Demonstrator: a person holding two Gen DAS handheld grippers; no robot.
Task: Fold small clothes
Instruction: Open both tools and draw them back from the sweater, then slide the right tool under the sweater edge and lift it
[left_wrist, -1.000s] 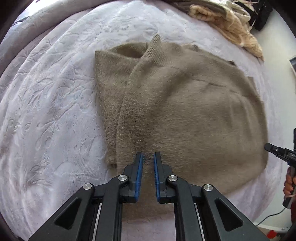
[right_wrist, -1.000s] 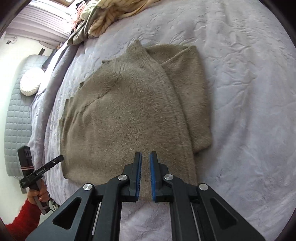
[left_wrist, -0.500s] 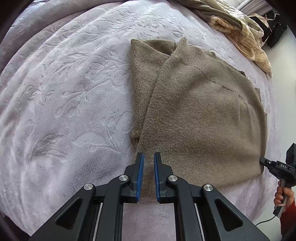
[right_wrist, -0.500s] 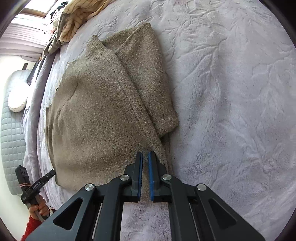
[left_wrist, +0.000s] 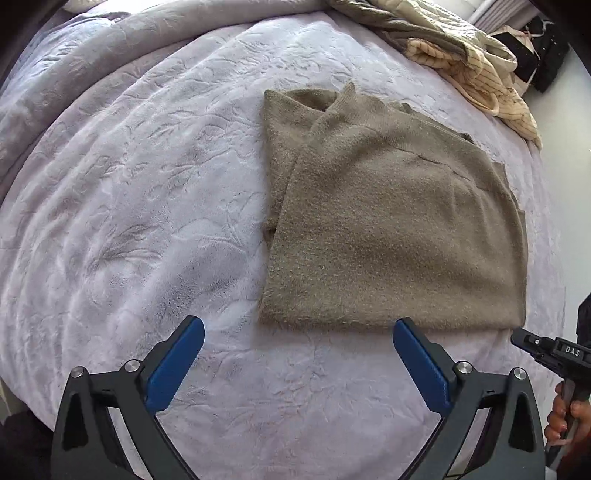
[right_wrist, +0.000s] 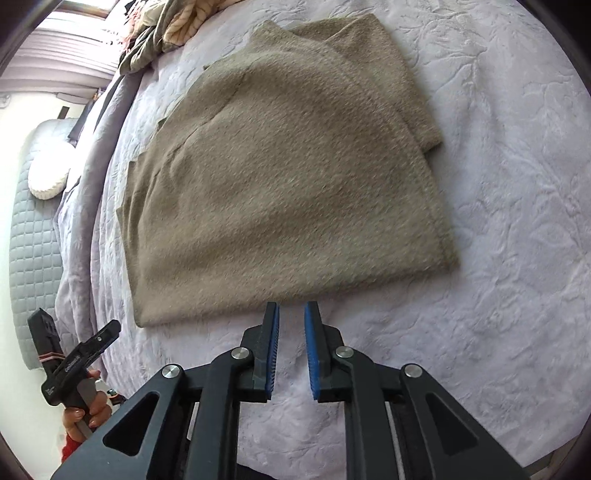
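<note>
Your left gripper (left_wrist: 297, 328) has just spread wide, your right (right_wrist: 291, 314) a little; both empty. The folded sweater (left_wrist: 388, 229) lies mid-bed (left_wrist: 129, 184). Only the right view shows what may be a headboard (right_wrist: 29, 266).

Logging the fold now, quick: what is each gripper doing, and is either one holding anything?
Left gripper: jaws just opened wide, holding nothing.
Right gripper: jaws just opened slightly, nothing between them; the fuzzy taupe knitted sweater lies free.

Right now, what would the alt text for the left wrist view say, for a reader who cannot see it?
A partly folded brown sweater lies flat on a lilac embossed bedspread, just beyond the left gripper, whose blue-padded jaws have just opened wide and hold nothing. A heap of pale clothes sits at the far edge.
</note>
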